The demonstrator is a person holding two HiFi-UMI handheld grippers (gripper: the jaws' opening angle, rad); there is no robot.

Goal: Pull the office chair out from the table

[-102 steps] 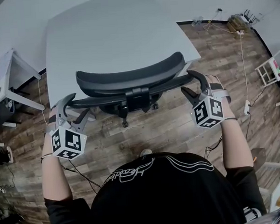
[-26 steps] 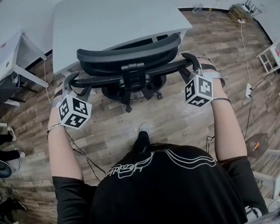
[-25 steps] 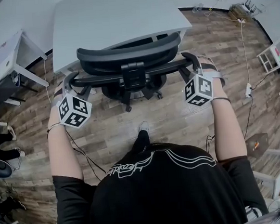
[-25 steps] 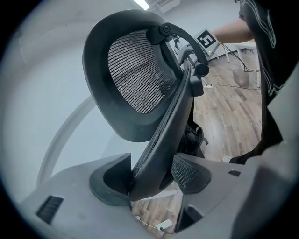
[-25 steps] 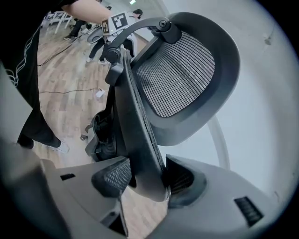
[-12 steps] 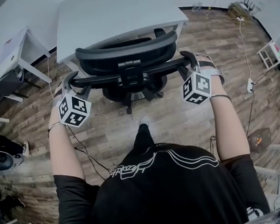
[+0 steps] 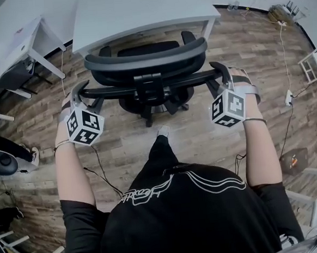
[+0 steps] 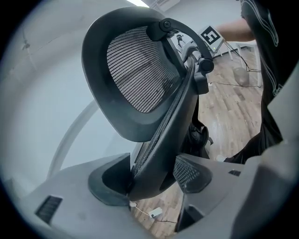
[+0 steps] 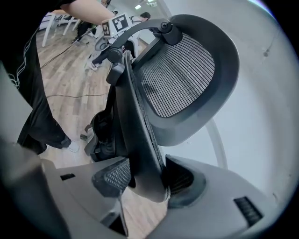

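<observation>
Wood-plank floor [image 7: 192,137] fills the head view, with the white table [image 7: 138,10] along the top edge. The chair [image 7: 148,69] stands at upper centre, just below the table's near edge. The fingers of the left gripper [image 8: 154,175] and right gripper [image 9: 142,175] are clamped on the backrest's two side rims. Judgement: the rim is rigid and the mesh soft. The base should roll freely and the seat may swivel, so hold the rims and pull evenly.

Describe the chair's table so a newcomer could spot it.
At the head view's top centre stands a wide white table. The black office chair sits just before it; the smaller white desk stands off at the picture's left.
</observation>
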